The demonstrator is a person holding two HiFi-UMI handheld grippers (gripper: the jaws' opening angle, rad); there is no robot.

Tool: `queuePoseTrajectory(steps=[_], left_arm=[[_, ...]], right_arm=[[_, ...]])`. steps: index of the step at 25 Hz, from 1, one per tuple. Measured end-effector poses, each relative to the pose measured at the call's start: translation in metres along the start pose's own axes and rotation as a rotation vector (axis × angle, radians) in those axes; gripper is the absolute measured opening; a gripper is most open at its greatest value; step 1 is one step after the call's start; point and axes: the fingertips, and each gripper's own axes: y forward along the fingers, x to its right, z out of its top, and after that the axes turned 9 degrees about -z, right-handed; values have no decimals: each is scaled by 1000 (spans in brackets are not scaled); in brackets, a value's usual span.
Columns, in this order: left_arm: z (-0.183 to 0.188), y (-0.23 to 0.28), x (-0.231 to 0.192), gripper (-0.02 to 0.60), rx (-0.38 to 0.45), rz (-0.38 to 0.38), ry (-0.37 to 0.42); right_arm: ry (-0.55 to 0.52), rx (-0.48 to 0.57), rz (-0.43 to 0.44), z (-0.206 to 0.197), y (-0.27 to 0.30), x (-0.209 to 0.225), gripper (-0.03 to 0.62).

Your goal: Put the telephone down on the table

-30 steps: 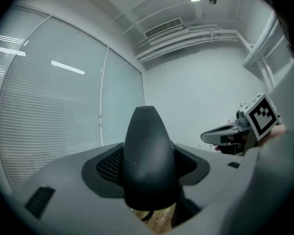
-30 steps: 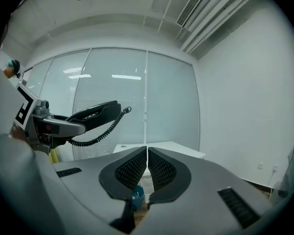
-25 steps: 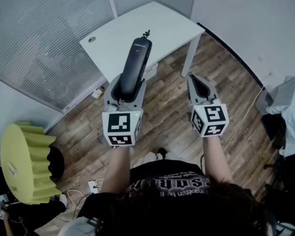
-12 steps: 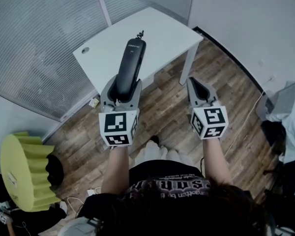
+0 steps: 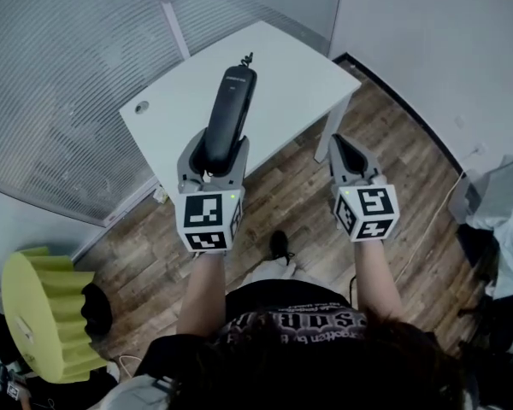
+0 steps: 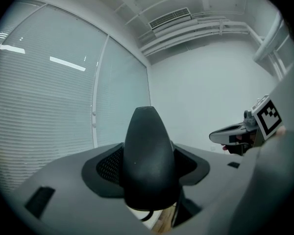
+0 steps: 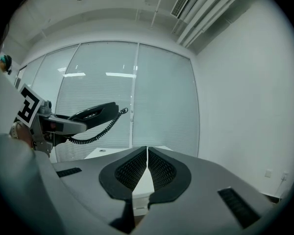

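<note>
Room, seen from the head view: wood floor [image 5: 419,178] underfoot, slatted blinds [image 5: 60,75] along the left wall, plain white wall on the right.

White table [image 5: 299,75] ahead of me, set corner-on. One leg [image 5: 325,135] shows at its right side, and there is a small round cable hole [image 5: 142,107] near its left corner.

Yellow ribbed object [image 5: 47,314] on the floor at lower left. I cannot tell what it is.

Left gripper [image 5: 215,154]: clamped on the telephone [image 5: 229,109], pads pressing both sides of its lower end. In the left gripper view the black handset [image 6: 147,151] fills the space between the jaws. It sticks out forward past the jaw tips and, in the head view, overlaps the table's near edge. It is held in the air, not resting on the tabletop. The right gripper view shows it from the side [image 7: 90,112], raised above the table.

Right gripper [image 5: 342,148]: nothing held. Its own view shows the pads [image 7: 157,173] closed together, only a thin seam between them. It is over the floor, just off the table's right corner and well apart from the left gripper.

Marker cubes: one on the left [image 5: 207,220], one on the right [image 5: 368,212], both facing up at me.

Coiled cord [image 7: 95,133] hangs in a loop from the handset's far end back under the left gripper.
</note>
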Motion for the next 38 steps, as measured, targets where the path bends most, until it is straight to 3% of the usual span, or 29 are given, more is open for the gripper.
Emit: queuePoseTrajectory(steps=[11,23,32,38], left_arm=[[9,99,-65,268,10,34,-31],[2,145,-103,268,-11,95,-47],[-25,147,-138,268,-79,203,-74],[-29,155,-173,268,-89,331,-93]], right_arm=[[-20,-15,25,15,123,20,31],[-12,-36,61,15,192,31,31],[-7,-60,156,4,240,9,31],[-9,-66,296,4,298,-15,31]])
